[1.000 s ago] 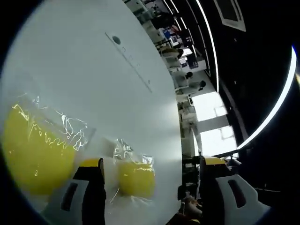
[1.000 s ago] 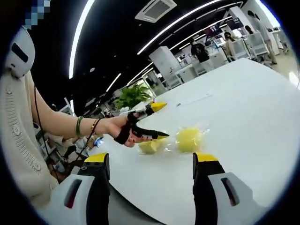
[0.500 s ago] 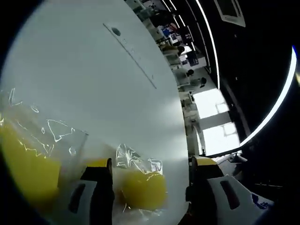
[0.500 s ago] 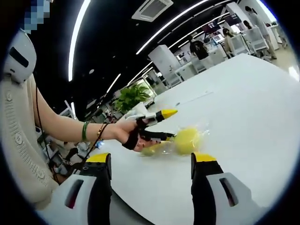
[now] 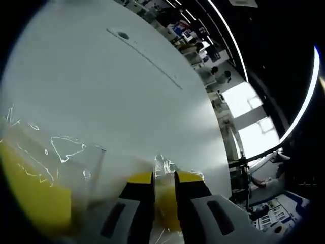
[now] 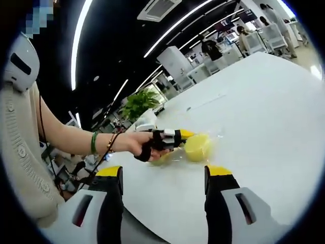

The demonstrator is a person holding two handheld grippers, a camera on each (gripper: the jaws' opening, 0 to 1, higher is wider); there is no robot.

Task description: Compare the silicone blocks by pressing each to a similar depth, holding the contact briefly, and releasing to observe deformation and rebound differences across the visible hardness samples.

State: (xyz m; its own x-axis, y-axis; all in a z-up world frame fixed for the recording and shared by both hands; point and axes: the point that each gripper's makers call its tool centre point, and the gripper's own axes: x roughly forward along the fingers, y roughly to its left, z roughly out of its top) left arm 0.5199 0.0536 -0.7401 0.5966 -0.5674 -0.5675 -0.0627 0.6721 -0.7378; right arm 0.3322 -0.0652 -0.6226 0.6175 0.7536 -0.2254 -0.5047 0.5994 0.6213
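Open-plan office, dark ceiling with strip lights, a plant (image 6: 140,103) in the background; white table (image 5: 101,91) in front; people standing far off at other desks.

Left claw (image 5: 164,179): jaws narrow, pinched on a yellow block (image 5: 165,203) in clear wrap, the block squeezed between the yellow tips; in the right gripper view the same claw (image 6: 179,135) is held in a person's hand (image 6: 143,147), wrist with bracelets (image 6: 94,143), tips against that block (image 6: 197,147).

Second block (image 5: 35,193): larger in view, also wrapped, lying left of the left claw, apart from it.

Right claw (image 6: 163,175): jaws wide, nothing between them; both blocks lie ahead of it, well apart.
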